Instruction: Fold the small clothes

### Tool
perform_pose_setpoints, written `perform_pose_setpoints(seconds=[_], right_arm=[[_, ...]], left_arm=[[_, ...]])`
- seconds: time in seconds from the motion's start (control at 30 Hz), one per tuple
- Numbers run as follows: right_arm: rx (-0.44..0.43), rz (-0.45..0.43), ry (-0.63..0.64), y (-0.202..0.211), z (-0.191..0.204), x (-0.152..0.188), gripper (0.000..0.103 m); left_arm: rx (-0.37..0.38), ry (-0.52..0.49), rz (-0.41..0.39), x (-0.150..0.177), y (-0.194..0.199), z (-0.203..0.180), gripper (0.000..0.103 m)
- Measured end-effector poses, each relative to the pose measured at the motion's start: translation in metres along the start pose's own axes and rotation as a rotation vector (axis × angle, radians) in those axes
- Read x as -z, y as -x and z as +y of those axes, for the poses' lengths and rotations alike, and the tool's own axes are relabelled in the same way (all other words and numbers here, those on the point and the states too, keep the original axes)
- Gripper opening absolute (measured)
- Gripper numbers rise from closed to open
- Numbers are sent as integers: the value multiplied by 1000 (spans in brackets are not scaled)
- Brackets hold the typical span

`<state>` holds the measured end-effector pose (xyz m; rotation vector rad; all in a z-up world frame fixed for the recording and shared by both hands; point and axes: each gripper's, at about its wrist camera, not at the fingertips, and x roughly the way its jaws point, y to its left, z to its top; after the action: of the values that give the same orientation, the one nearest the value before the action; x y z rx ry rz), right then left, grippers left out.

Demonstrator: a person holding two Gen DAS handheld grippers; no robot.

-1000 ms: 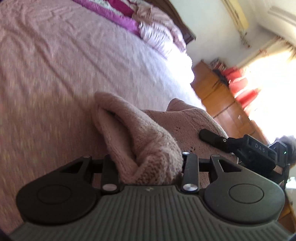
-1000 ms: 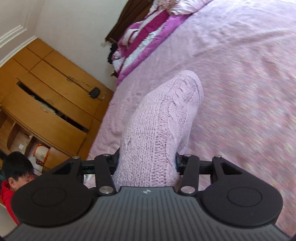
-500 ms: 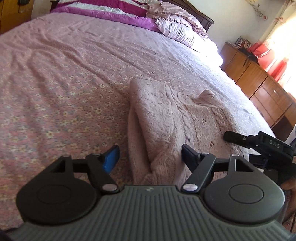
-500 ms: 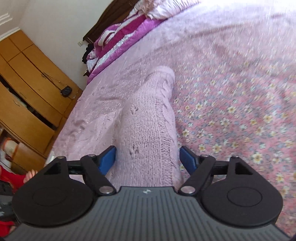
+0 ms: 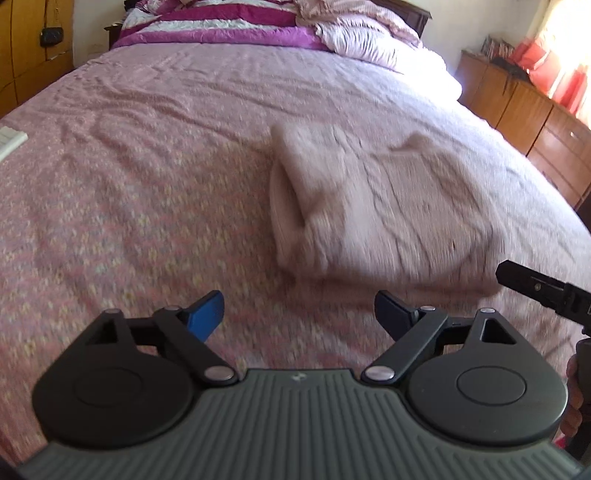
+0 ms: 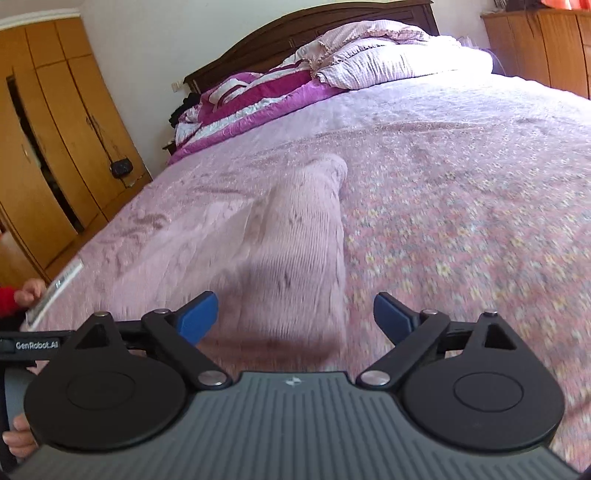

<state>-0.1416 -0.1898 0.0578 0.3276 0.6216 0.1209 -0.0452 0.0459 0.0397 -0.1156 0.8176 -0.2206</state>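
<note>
A pink knitted sweater (image 5: 369,206) lies folded on the bed, its rolled edge toward the left in the left wrist view. My left gripper (image 5: 299,314) hovers just short of its near edge, jaws still opening, nothing between them. The right wrist view shows the same sweater (image 6: 299,251) as a long folded strip running away from me. My right gripper (image 6: 295,319) sits at its near end, jaws opening and wide apart, the pads clear of the knit. The right gripper's black finger (image 5: 535,284) shows at the right edge of the left wrist view.
The bed's pink flowered cover (image 5: 129,206) spreads all around. A purple-striped quilt and pillows (image 5: 258,26) are piled at the headboard. Wooden drawers (image 5: 535,118) stand on the right, a wardrobe (image 6: 48,147) on the left. A person's hand (image 6: 29,293) rests at the bed's left edge.
Both grippers let go of the sweater, opened wide and drew back from it. The sweater dropped flat onto the bed in a folded shape.
</note>
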Motion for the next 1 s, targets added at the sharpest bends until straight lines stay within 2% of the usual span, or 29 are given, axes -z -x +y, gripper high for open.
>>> perform_pose_setpoints(seconds=[0.27, 0.4, 1.0], right_arm=[[101, 36, 130, 0, 16, 37, 96], [147, 109, 101, -15, 13, 45, 96], [130, 110, 59, -25, 2, 53, 102]], left_arm=[[-79, -77, 53, 23, -22, -27, 90], [-106, -84, 61, 31, -30, -32, 90], [-155, -72, 43, 36, -36, -39, 92]])
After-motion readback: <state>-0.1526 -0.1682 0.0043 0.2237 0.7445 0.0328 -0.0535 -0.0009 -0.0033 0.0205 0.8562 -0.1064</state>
